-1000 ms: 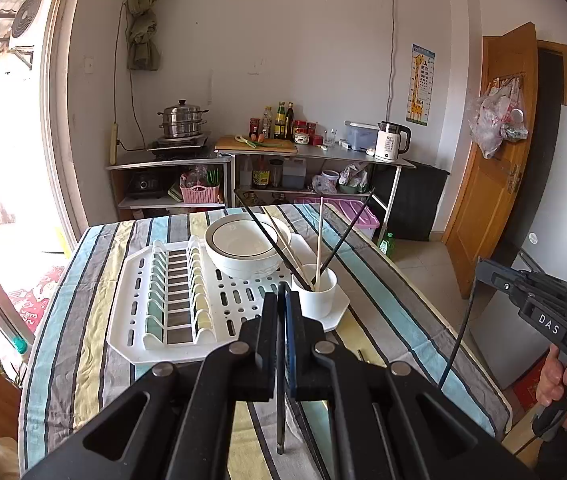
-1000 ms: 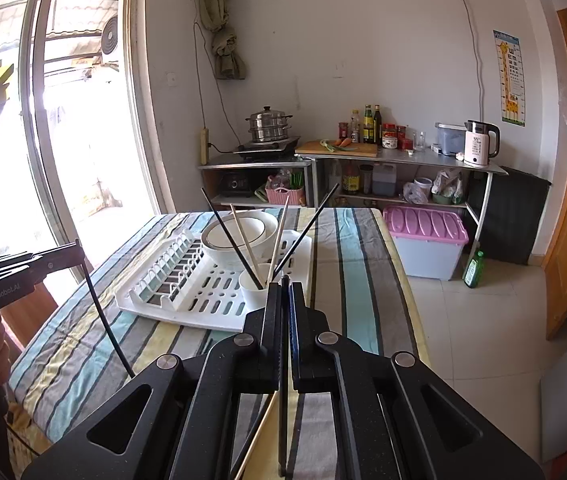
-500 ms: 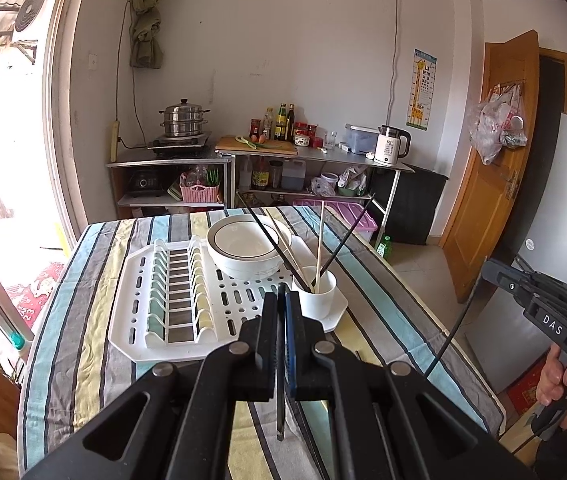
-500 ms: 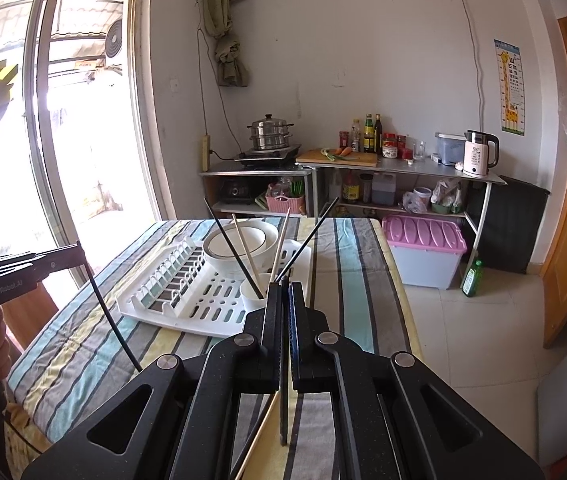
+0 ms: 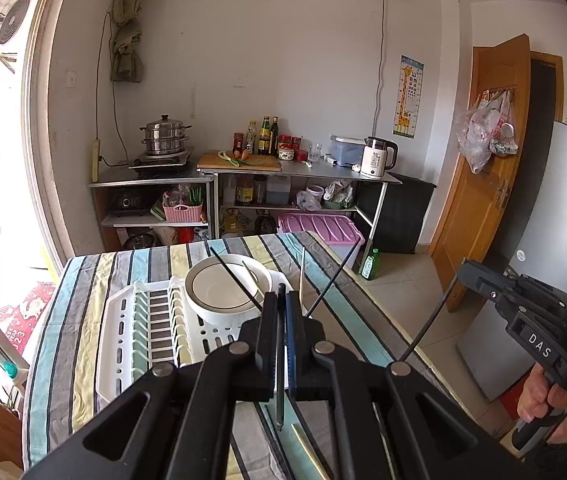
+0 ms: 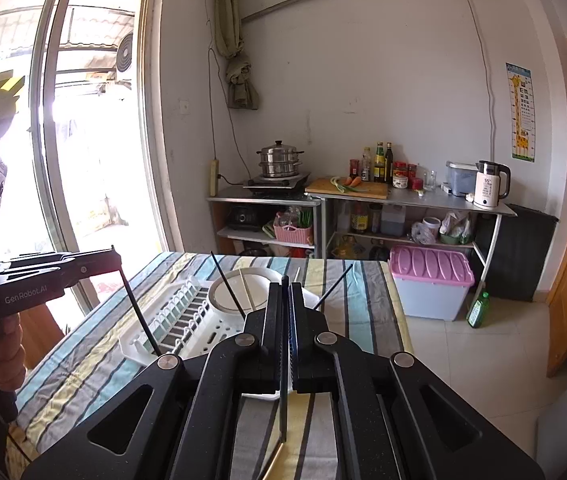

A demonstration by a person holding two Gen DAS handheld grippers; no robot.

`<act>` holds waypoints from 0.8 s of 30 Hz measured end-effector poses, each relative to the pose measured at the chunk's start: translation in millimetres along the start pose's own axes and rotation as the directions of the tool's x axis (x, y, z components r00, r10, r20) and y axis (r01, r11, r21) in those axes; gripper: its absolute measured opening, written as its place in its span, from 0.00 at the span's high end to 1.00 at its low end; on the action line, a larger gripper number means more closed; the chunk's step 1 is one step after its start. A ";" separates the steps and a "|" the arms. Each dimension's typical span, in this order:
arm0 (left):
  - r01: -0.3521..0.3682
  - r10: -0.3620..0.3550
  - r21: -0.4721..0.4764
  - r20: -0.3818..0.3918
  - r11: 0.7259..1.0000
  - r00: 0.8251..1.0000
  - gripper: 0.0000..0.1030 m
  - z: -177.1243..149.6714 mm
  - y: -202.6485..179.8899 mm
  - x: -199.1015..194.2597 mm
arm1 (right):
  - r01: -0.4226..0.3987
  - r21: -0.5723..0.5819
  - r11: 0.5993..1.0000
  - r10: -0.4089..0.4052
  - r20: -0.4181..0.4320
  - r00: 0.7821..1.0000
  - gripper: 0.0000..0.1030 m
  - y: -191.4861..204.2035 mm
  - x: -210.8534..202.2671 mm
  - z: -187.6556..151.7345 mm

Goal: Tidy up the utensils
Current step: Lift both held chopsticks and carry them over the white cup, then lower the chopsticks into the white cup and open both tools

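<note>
Left claw point(image 5: 282, 300): clenched on a black chopstick point(image 5: 280, 360), held above the worktop point(image 5: 63, 340).
Right claw point(image 6: 285, 300): clenched on a second black chopstick point(image 6: 282, 400).
Other chopsticks point(image 5: 235, 278): propped beside the bowl point(image 5: 223, 292) on the drying rack point(image 5: 123, 340).

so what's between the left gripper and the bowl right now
In the right wrist view, only the dish rack's empty plate slots lie between the left gripper, shut on a black chopstick, and the bowl.

bowl point(image 5: 227, 294) on drying rack point(image 5: 155, 336) | rack on table point(image 5: 83, 320) | shelves point(image 5: 219, 184) behind table
</note>
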State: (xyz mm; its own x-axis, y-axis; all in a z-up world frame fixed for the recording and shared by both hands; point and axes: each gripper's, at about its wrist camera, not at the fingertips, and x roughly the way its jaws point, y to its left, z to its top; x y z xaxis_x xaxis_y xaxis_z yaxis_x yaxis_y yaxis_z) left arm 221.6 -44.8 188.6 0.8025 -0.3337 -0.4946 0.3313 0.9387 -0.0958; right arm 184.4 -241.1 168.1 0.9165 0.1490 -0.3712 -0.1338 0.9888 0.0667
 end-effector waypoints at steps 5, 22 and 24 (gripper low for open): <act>0.010 -0.010 0.004 0.012 1.000 1.000 0.96 23.5 -4.3 11.6 | -0.013 0.004 1.000 0.013 0.017 1.000 0.98 -0.9 12.7 17.2; 0.011 -0.011 -0.003 0.003 1.000 1.000 0.96 64.2 -0.3 61.1 | -0.053 0.002 0.999 0.052 0.045 0.998 0.98 -0.1 61.8 56.1; 0.013 -0.013 -0.006 0.001 1.000 1.000 0.96 64.5 1.6 66.0 | -0.053 0.001 0.999 0.053 0.046 0.998 0.98 0.0 66.4 58.4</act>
State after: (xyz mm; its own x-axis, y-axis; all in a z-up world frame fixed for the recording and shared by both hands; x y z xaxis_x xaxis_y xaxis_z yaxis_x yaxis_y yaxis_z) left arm 307.2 -70.9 211.5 0.7986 -0.3459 -0.4925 0.3385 0.9348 -0.1078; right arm 267.2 -231.9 197.5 0.9246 0.2004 -0.3239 -0.1816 0.9795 0.0874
